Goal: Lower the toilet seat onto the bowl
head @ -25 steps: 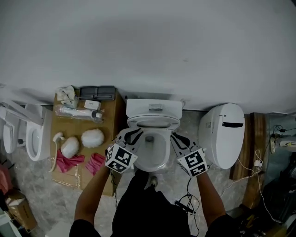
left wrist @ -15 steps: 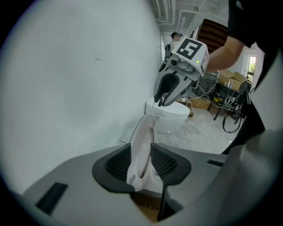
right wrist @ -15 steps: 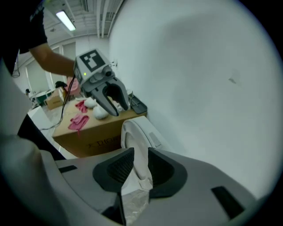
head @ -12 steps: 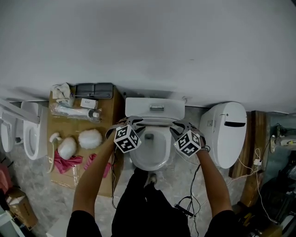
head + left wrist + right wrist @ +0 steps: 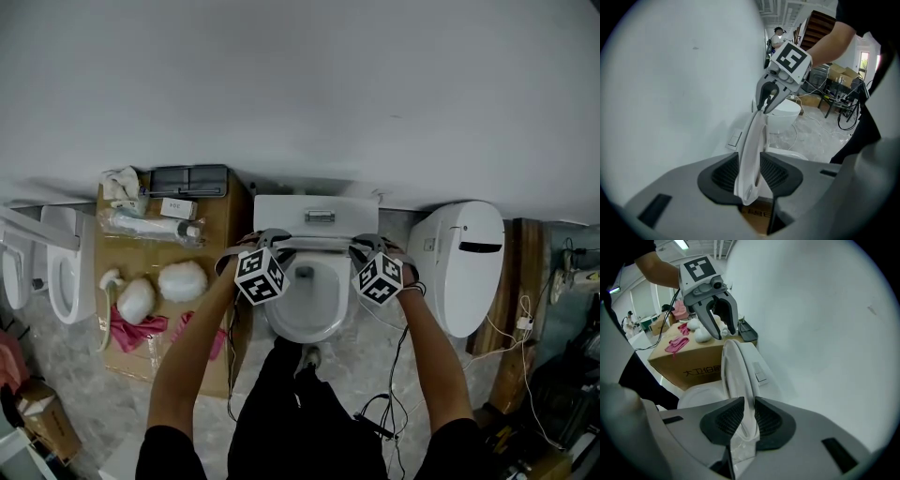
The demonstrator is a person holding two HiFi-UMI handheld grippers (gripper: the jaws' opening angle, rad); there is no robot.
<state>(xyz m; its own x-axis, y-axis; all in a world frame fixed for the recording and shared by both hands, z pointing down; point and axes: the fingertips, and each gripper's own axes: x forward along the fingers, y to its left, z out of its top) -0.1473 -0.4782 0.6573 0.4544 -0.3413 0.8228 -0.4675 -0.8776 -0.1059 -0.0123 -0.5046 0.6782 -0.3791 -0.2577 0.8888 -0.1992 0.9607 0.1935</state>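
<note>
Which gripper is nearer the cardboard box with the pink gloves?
Left. The left gripper is at the side of the toilet seat beside the cardboard box; the right gripper, jaws closing around the seat's other side, is across the bowl from the box.

Pink gloves (image 5: 141, 330) lie on cardboard box (image 5: 208, 251) (left).

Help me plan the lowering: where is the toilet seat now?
Head view, centre: the toilet seat stands raised by the tank, above the bowl, its side edges between the left gripper's open jaws and the right gripper's closing jaws.
</note>
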